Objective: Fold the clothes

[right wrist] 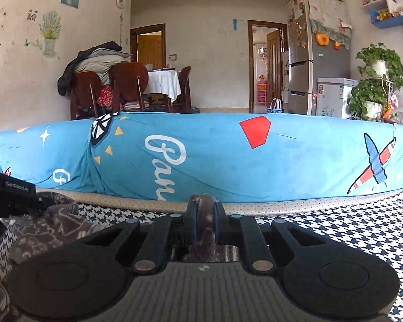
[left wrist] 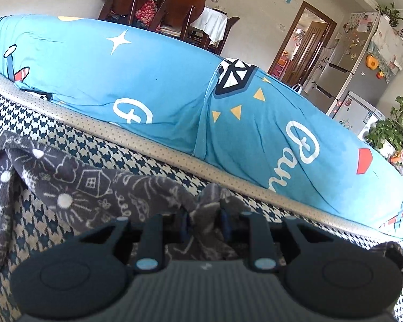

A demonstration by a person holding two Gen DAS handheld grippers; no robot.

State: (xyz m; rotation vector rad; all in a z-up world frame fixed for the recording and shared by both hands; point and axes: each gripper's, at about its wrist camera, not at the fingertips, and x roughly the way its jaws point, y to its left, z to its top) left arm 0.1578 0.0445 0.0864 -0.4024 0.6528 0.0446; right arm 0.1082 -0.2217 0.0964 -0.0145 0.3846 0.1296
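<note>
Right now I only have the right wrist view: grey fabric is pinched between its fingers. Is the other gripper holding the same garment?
Observer: Yes. The left gripper is closed on a bunched fold of the dark grey printed garment, with fabric showing between its fingers.
Operator: Where does the rest of the cloth go from there?
Observer: It trails to the left of that gripper, over the houndstooth cover, and shows white doodles of houses and suns.
Operator: Does it touch the blue sheet?
Observer: No. In the left wrist view a grey dotted border and a strip of houndstooth lie between the garment and the blue sheet.
</note>
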